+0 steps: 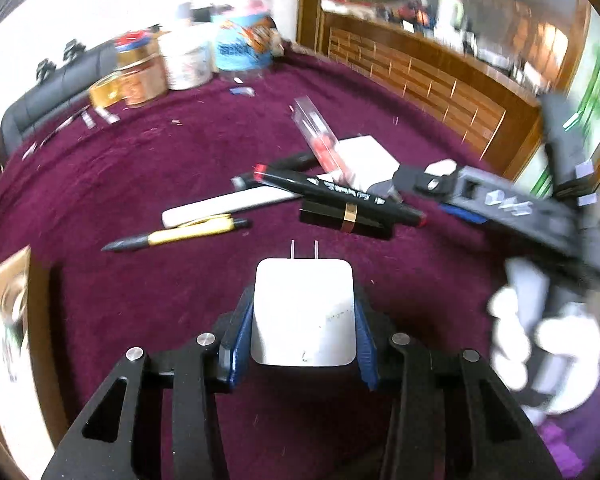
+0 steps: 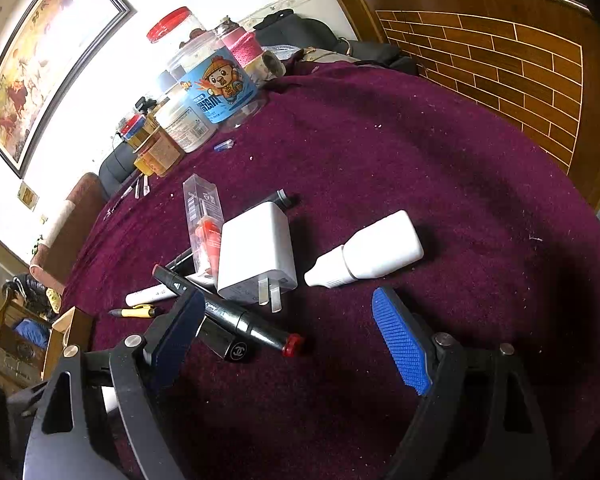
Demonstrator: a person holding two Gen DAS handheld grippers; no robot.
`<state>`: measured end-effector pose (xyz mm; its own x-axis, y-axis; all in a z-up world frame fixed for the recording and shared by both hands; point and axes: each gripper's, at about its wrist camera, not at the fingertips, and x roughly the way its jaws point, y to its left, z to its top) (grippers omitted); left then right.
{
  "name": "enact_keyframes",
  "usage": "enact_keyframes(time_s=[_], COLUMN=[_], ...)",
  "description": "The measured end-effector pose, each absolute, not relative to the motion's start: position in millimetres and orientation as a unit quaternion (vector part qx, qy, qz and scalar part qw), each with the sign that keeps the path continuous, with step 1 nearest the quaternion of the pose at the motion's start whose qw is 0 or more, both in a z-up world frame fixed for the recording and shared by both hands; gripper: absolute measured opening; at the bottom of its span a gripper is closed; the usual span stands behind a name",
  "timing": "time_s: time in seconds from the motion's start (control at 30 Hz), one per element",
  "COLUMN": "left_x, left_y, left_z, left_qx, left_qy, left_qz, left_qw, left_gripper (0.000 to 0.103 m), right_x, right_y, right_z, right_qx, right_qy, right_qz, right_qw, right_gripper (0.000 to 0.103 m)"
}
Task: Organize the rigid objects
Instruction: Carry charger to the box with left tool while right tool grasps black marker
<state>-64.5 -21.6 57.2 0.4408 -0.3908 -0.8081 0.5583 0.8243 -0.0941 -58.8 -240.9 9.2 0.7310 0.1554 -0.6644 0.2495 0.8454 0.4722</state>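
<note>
While the left tool (image 1: 303, 322) is clamped on a white charger block (image 1: 303, 312) held above the maroon-clothed table (image 1: 160, 160), its two prongs pointing far, the right tool (image 2: 300, 340) hangs with its blue ribbed pads apart and nothing between them. Just beyond the right tool lie a black marker (image 2: 228, 312), a second white charger (image 2: 256, 256) and a white squeeze bottle (image 2: 372, 258). A yellow pen (image 1: 180, 236) and jars (image 2: 216, 80) sit farther left.
</note>
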Motion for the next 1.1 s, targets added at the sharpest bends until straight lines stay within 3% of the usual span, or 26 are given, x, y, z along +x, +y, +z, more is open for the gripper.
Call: enact_keyframes(time_s=[0.27,0.47,0.83,0.93,1.0,1.07,1.1], left_x=[-114,-127,-130,-136,-142,-149,-152], left_y=[98,167,218,228,236,245,248], left_z=[110,121,87,85,87,89,90], left_qx=[-0.037,-0.086,-0.157,-0.16,-0.164,-0.166,-0.167], left_qy=[0.401,0.378,0.385,0.385,0.384,0.373,0.368], left_qz=[-0.257,-0.21,-0.182,-0.169,-0.157,-0.147,-0.144], left_qw=[0.878,0.898,0.891,0.893,0.895,0.901,0.903], left_gripper=[0.039,0.039,0.039,0.039,0.039,0.039,0.039], right_x=[-56,-86,-170,-165,-154,-139,-132], right_y=[-237,-197,-55,-39,-33,-28,-27], right_z=[10,31,36,26,19,14,15], right_qx=[0.261,0.172,-0.203,-0.245,-0.248,-0.234,-0.216], right_qy=[0.372,0.41,0.427,0.431,0.447,0.469,0.471], right_qz=[-0.034,0.038,0.164,0.187,0.198,0.202,0.205], right_qw=[0.89,0.895,0.866,0.848,0.837,0.827,0.83], right_gripper=[0.087,0.084,0.084,0.083,0.076,0.046,0.043])
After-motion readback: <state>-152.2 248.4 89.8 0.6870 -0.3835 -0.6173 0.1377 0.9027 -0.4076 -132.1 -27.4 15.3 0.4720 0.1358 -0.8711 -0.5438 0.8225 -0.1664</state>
